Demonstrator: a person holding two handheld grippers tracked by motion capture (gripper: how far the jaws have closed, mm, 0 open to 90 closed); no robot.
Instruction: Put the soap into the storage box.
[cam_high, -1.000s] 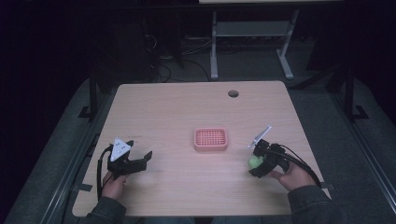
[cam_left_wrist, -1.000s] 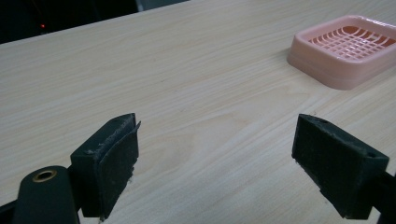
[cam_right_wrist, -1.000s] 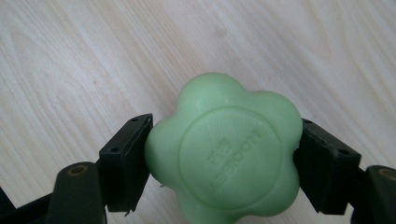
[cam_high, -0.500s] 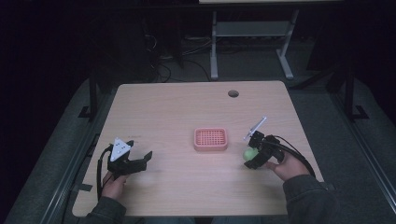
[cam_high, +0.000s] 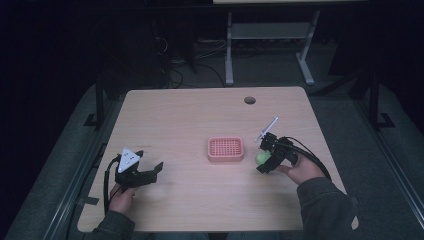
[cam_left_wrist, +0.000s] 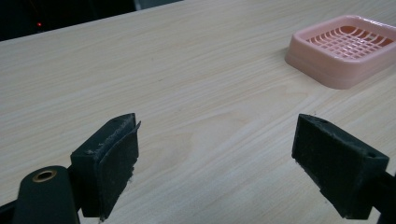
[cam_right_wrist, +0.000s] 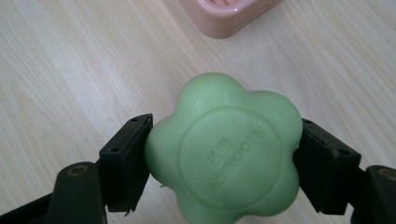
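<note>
high view: your right gripper sat over the right part of the counter, with your hand behind it and a cable trailing off toward the counter's right edge. its jaws were clamped on a green soap, a flower-shaped bar with rounded lobes. the bar lay just to the right of the pink soap dish, near it but apart from it. whether the bar touched the counter could not be told.

right gripper view: your right gripper held the green soap between its two black jaws, one pad pressed against each side of the bar. the flat round face of the bar, with raised lettering too faint to read, faced the camera. a corner of the pink soap dish showed at the top edge, apart from the bar.

left gripper view: your left gripper had its jaws wide apart with nothing between them, bare counter under them. the pink soap dish, a slotted grid inside a raised rim, stood at the upper right, well apart from the jaws.

high view, left side: your left gripper rested low near the counter's near left corner, grey three-cornered plate on top, well apart from the dish.
</note>
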